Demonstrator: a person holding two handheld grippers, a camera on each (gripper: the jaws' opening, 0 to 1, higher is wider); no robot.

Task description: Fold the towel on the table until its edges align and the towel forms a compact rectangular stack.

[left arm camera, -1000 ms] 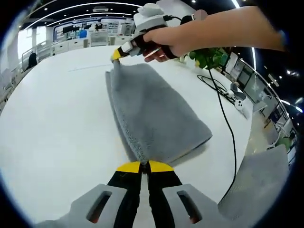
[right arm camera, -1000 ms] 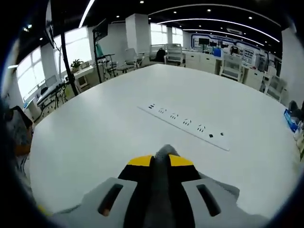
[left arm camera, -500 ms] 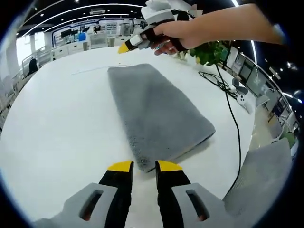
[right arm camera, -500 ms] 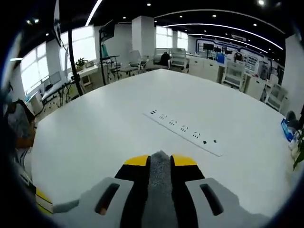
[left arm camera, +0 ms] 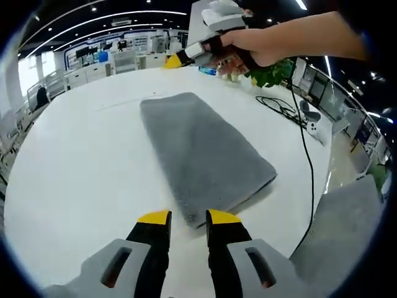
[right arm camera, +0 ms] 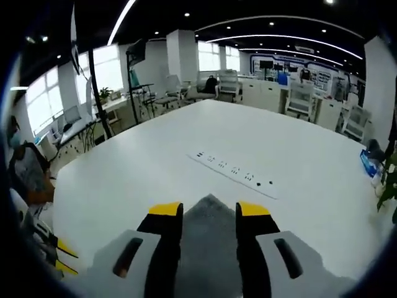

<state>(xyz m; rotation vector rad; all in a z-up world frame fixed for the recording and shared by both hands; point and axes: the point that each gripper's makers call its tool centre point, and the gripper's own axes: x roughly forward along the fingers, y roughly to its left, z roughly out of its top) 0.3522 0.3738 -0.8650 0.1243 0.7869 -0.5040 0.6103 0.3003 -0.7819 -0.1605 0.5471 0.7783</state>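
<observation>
Opposed views — shared towel (left arm camera: 205, 155)

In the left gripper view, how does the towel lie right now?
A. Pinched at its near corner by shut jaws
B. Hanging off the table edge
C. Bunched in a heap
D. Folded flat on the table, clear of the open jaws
D. The towel lies flat as a folded rectangle on the table, and the left gripper has its jaws apart with nothing between them.

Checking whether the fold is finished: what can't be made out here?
- Towel near corner: left gripper view, hidden behind the left claw.
- Towel layers: the thickness shows, the fold count doesn't.
- Right gripper view: most of the towel is cut off by the bottom edge, behind the right claw.
</observation>
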